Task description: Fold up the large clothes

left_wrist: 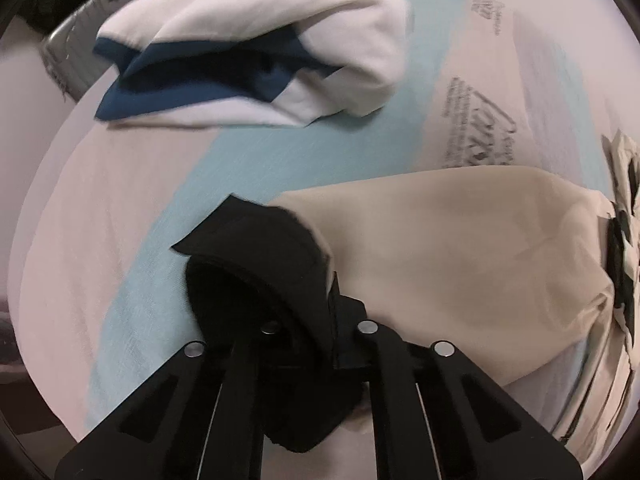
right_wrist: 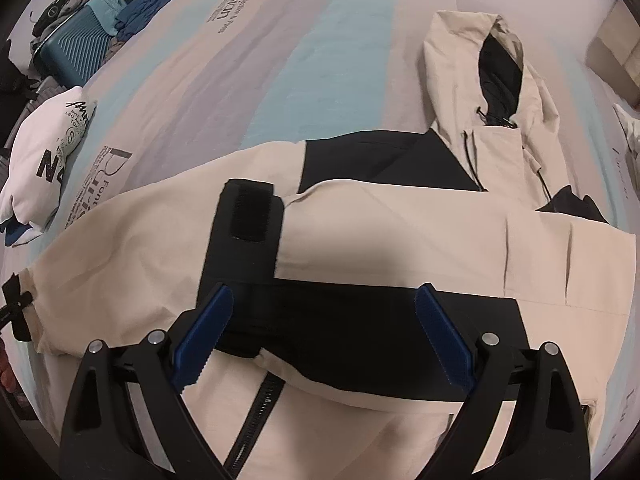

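Observation:
A beige and black hooded jacket (right_wrist: 400, 220) lies spread on the bed. Its hood (right_wrist: 480, 60) is at the far right. One sleeve is folded across the body, its black cuff (right_wrist: 248, 220) with a velcro strip lying just beyond my right gripper (right_wrist: 324, 312), which is open and empty above the cuff. In the left wrist view my left gripper (left_wrist: 316, 320) is shut on the black cuff (left_wrist: 260, 248) of the other beige sleeve (left_wrist: 460, 260), which stretches off to the right.
The bed sheet (right_wrist: 320, 60) is striped lilac, teal and peach with printed text. A folded white and navy garment (left_wrist: 248, 40) lies on it and also shows in the right wrist view (right_wrist: 44, 152). A teal suitcase (right_wrist: 76, 52) with piled clothes stands past the bed's far left corner.

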`<state>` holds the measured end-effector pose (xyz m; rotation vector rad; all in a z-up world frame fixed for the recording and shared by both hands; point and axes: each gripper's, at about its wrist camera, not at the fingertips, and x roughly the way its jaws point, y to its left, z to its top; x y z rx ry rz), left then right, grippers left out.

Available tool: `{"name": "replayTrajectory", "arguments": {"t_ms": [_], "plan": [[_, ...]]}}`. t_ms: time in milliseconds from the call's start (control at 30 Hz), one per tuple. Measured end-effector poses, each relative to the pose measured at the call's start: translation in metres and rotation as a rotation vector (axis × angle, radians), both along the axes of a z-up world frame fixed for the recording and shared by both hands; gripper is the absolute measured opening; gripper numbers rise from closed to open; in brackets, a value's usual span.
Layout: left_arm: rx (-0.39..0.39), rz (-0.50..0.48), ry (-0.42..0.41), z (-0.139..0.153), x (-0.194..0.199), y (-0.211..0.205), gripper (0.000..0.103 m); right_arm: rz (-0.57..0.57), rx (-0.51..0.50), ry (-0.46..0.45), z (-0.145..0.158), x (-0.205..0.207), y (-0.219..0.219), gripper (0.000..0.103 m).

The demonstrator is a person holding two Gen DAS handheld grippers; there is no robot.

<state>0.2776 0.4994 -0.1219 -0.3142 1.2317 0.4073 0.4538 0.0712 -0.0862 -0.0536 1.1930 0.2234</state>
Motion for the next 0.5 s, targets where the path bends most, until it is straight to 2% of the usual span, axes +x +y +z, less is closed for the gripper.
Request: {"name": "replayTrajectory", "arguments": {"t_ms": [267, 500], "plan": [[-0.001, -0.008, -0.039, 0.026, 0.013, -0.027, 0.003, -0.038, 0.005, -0.007, 0.0, -0.002, -0.022, 0.089], [0.019, -0.044, -0.037, 0.042, 0.032, -0.068, 0.003, -0.08, 0.013, -0.026, 0.003, -0.005, -0.048, 0.095]]}}
